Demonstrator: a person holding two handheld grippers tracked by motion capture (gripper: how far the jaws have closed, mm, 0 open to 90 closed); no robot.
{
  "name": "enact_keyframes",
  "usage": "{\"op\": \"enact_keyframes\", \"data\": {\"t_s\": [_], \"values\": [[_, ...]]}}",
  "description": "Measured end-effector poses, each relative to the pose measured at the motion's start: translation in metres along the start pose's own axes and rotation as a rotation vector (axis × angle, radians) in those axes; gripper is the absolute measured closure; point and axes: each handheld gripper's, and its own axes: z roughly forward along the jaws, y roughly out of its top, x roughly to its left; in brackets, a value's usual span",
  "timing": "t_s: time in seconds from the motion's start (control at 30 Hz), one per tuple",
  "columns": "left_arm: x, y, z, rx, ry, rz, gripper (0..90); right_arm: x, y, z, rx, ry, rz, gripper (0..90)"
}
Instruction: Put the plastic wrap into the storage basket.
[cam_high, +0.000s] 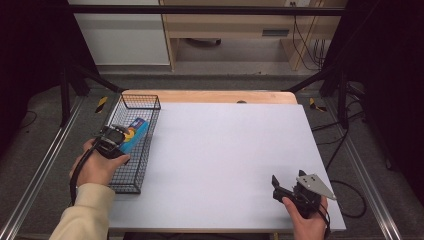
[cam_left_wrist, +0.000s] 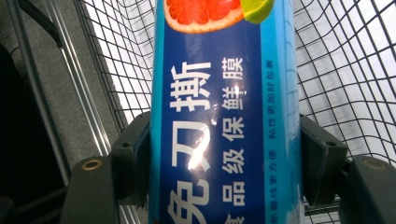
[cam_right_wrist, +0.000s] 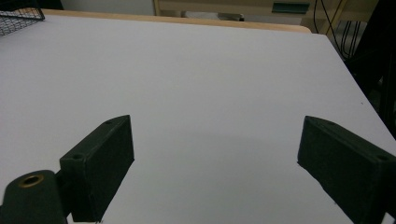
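Note:
A blue box of cling film with a grapefruit picture and white lettering hangs over the black wire basket at the table's left. My left gripper is shut on the blue box, both black pads pressing its long sides, with the basket's mesh behind it. My right gripper rests near the table's front right corner, held in a hand. Its jaws stand wide apart with nothing between them, just above the white tabletop.
The wire basket sits along the left edge of the white table. A wooden strip borders the far edge. Metal rails run along the floor on both sides, and cables lie at the right.

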Motion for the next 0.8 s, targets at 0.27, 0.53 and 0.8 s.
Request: {"op": "enact_keyframes", "data": {"t_s": [0.27, 0.53, 0.8], "values": [[0.0008, 0.0013, 0.0011, 0.009, -0.005, 0.005, 32.1, -0.0001, -0.0001, 0.0003, 0.000, 0.001, 0.002, 10.8], [0.0023, 0.0019, 0.0022, 0.012, -0.009, 0.007, 32.2, -0.0004, -0.0001, 0.0007, 0.001, 0.001, 0.001, 10.9], [0.0019, 0.0030, 0.0030, 0.018, -0.007, 0.012, 32.1, -0.0006, -0.0002, 0.0008, 0.002, 0.000, 0.001, 10.8]]}}
